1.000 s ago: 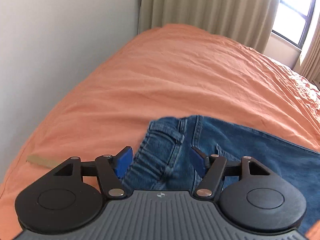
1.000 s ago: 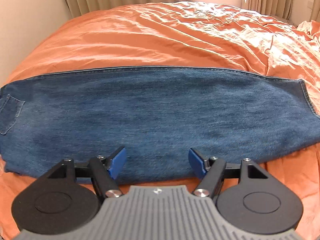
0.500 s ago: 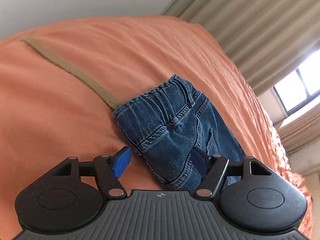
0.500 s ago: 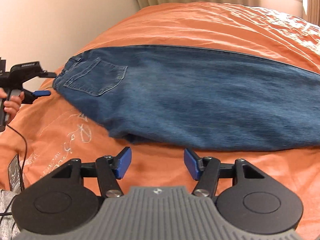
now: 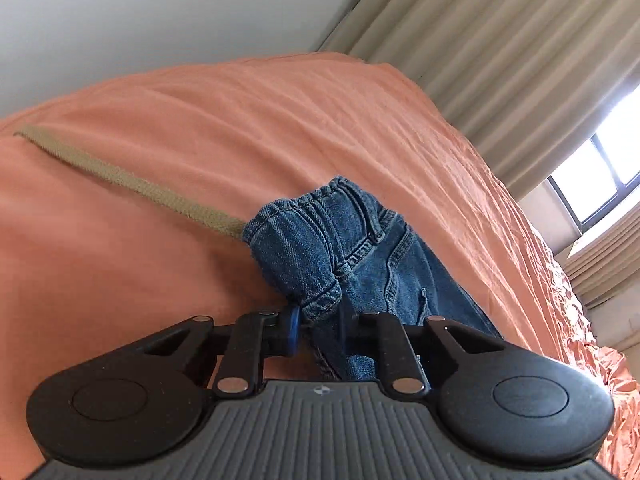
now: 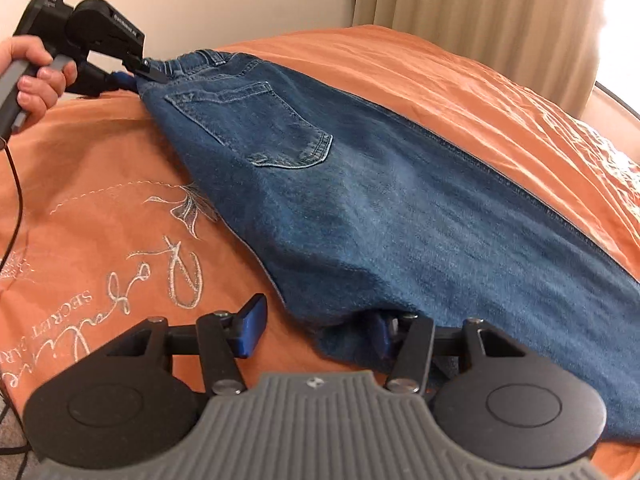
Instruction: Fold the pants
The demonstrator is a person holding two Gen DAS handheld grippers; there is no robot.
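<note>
Blue jeans [image 6: 360,184] lie folded lengthwise on the orange bed, back pocket up, waistband at the far left. In the left wrist view my left gripper [image 5: 318,326] is shut on the near corner of the jeans' waistband [image 5: 304,248]. The right wrist view shows the same left gripper [image 6: 132,76] at the waistband, held by a hand. My right gripper [image 6: 316,330] is open at the crotch edge; its right finger is under the denim, its left finger [image 6: 250,330] lies on the cover.
The orange bed cover [image 6: 100,184] carries white embroidery near the front. A beige strap [image 5: 120,176] lies on the bed beyond the waistband. A wall and curtains [image 5: 500,60] stand behind the bed. A black cable [image 6: 14,200] hangs at the left.
My left gripper moved forward and shut on the waistband corner. My right gripper moved toward the crotch edge and its right finger slid under the denim.
</note>
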